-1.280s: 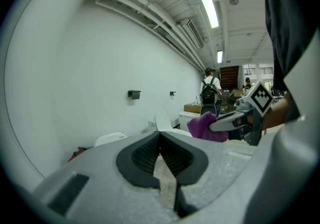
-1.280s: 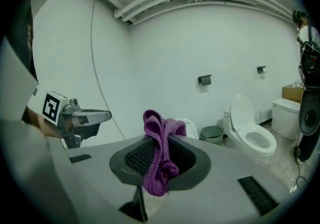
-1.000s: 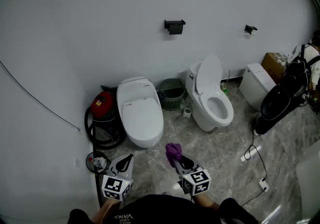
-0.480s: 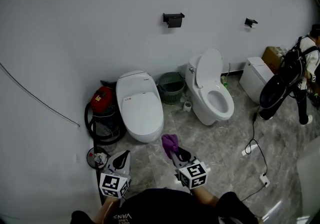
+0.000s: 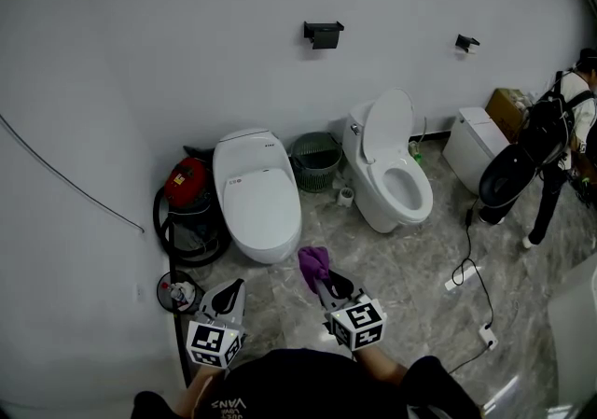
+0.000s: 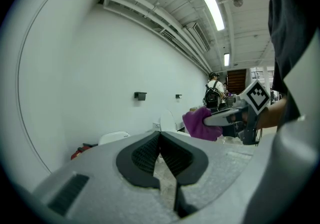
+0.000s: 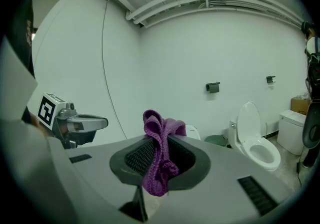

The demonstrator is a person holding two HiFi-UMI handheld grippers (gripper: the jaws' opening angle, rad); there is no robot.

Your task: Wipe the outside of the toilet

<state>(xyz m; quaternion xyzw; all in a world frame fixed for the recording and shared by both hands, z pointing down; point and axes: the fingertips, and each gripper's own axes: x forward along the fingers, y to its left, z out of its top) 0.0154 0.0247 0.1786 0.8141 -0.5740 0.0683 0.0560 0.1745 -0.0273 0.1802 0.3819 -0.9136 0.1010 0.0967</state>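
Observation:
Two white toilets stand against the wall: one with its lid down (image 5: 254, 207) on the left and one with its lid up (image 5: 392, 174) to its right. My right gripper (image 5: 320, 281) hovers over the floor in front of them, shut on a purple cloth (image 5: 312, 263) that bunches above its jaws (image 7: 159, 153). The lid-up toilet (image 7: 255, 140) shows to the right in the right gripper view. My left gripper (image 5: 233, 290) is lower left, shut and holding nothing (image 6: 160, 137). From it I see the cloth (image 6: 200, 123).
A red vacuum with a black hose (image 5: 187, 202) sits left of the closed toilet, a green basket (image 5: 315, 160) between the toilets. A third white unit (image 5: 474, 151), a person with a black bag (image 5: 550, 151) and a power cord (image 5: 471, 291) are on the right.
The toilets have drawn slightly closer and left in the head view. The right gripper with the cloth moved a little left. The person at the far right has walked into view.

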